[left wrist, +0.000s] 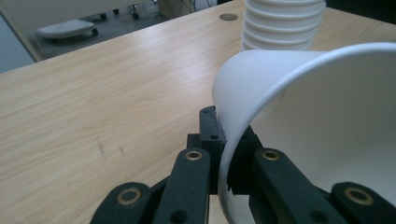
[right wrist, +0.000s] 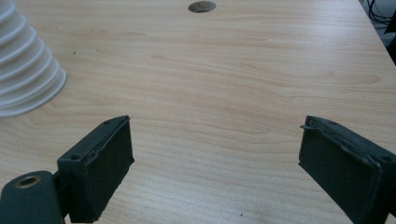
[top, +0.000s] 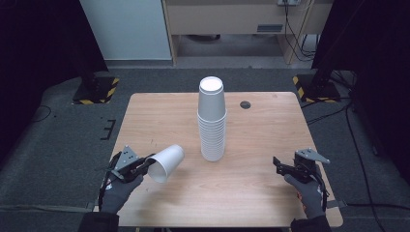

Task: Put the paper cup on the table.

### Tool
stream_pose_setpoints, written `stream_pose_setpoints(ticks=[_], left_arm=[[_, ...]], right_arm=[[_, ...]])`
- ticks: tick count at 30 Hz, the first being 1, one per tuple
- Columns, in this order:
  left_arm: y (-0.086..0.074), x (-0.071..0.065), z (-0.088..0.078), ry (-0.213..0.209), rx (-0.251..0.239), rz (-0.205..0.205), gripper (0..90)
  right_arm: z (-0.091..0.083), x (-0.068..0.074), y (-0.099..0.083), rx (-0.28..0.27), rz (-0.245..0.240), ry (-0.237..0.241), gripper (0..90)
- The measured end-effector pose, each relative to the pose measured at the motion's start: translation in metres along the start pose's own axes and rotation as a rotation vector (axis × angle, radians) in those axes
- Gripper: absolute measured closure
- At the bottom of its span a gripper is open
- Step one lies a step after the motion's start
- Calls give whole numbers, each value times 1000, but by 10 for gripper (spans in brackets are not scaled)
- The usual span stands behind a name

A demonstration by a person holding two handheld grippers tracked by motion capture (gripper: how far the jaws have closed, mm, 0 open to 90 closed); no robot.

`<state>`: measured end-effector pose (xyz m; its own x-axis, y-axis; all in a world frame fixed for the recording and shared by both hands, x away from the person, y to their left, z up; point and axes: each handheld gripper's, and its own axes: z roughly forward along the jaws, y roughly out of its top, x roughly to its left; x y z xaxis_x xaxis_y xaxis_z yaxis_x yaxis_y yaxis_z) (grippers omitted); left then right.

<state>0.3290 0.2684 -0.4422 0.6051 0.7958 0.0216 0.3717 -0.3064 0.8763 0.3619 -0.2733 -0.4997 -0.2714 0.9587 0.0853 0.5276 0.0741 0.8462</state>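
The cup point(top: 166, 163), pinched by its rim in our left gripper point(top: 145, 166), lies tilted, base toward the stack point(top: 212, 121) to its right; our right gripper point(top: 279, 166) gapes empty.

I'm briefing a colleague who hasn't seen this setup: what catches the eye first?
The tall stack of white cups standing upside down mid-table. Next, the single white cup tipped sideways at front left, its rim pinched in the left gripper. The right gripper hovers open at front right.
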Motion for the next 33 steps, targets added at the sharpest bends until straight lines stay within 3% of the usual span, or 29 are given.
stream_pose_setpoints(ticks=[8,13,21,23,27,33], left_arm=[[5,19,-3,65,92,-29,869],[8,30,-5,99,142,-59,869],[21,46,-10,139,249,-80,870],[24,49,-12,153,273,-69,870],[28,53,-13,162,302,-67,871],[32,59,-13,155,424,-75,871]], right_arm=[[9,2,-8,68,-63,-13,101],[17,-1,-16,139,-90,-27,102],[21,-8,-23,186,-93,-40,101],[22,-8,-24,201,-101,-42,100],[24,-7,-25,212,-116,-41,97],[26,-6,-27,222,-118,-39,85]])
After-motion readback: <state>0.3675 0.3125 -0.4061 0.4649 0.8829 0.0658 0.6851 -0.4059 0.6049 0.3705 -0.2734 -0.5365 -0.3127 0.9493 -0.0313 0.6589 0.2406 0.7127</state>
